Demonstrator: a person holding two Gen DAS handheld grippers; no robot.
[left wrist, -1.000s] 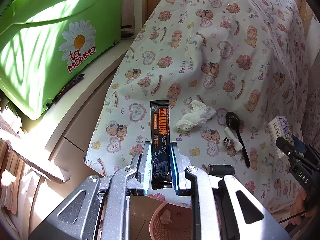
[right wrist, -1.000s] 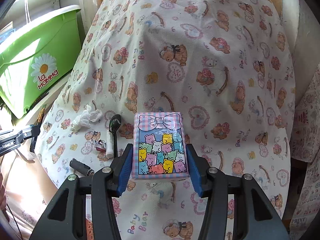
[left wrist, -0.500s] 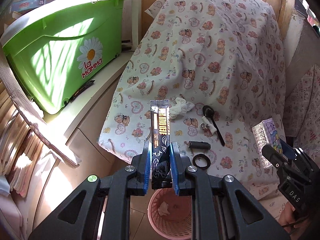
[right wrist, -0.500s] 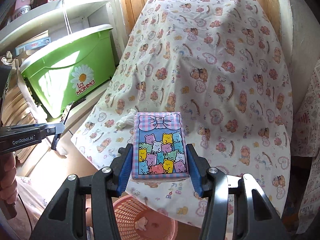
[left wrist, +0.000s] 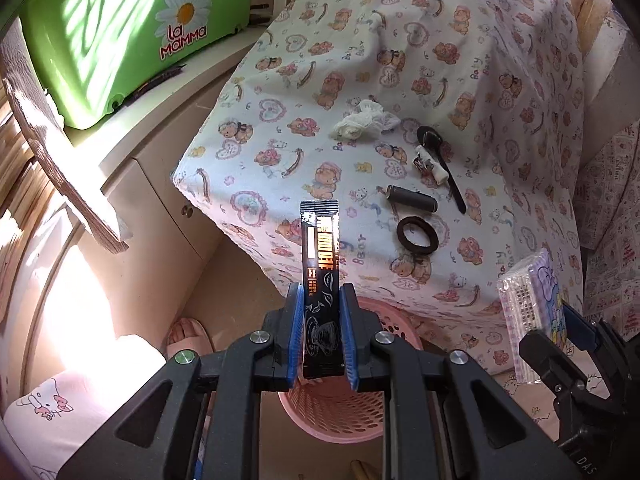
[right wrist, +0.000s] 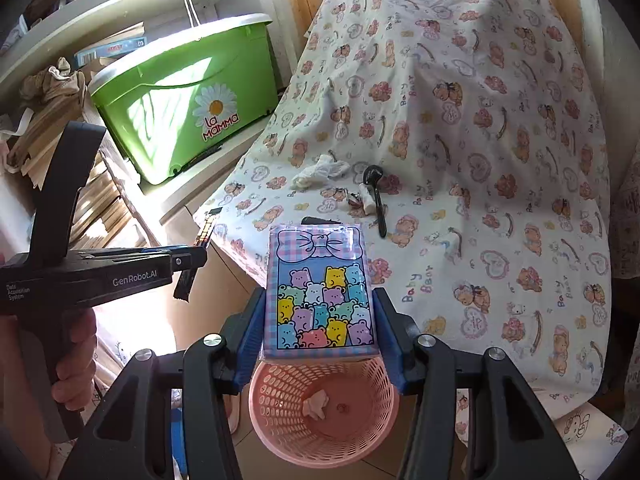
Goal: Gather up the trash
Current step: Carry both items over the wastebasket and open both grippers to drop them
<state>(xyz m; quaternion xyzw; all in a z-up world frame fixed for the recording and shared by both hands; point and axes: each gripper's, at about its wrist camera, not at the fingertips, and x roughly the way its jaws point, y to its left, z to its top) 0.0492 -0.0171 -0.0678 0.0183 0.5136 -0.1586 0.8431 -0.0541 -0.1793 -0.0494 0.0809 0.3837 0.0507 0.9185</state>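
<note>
My left gripper [left wrist: 322,296] is shut on a black drink sachet [left wrist: 320,264] that stands upright between its blue pads, above the pink mesh basket [left wrist: 340,416]. My right gripper [right wrist: 320,300] is shut on a tissue pack printed with coloured bears [right wrist: 320,292], held right over the basket [right wrist: 276,392], which has a scrap of paper inside. On the bear-print cloth [left wrist: 460,60] lie a crumpled white tissue [left wrist: 364,124], a black spoon [left wrist: 440,164], a dark cylinder [left wrist: 412,202] and a black ring [left wrist: 418,236].
A green La Mamma tub [left wrist: 120,40] sits on a pale cabinet [left wrist: 160,184] left of the covered table. A slippered foot [left wrist: 188,336] is on the floor beside the basket. A hand [right wrist: 72,360] grips the left tool's handle. Stacked books fill the far left.
Both grippers have drawn back from the table with their loads still held. The pink basket has come into view under them, and the items on the table look farther away.
</note>
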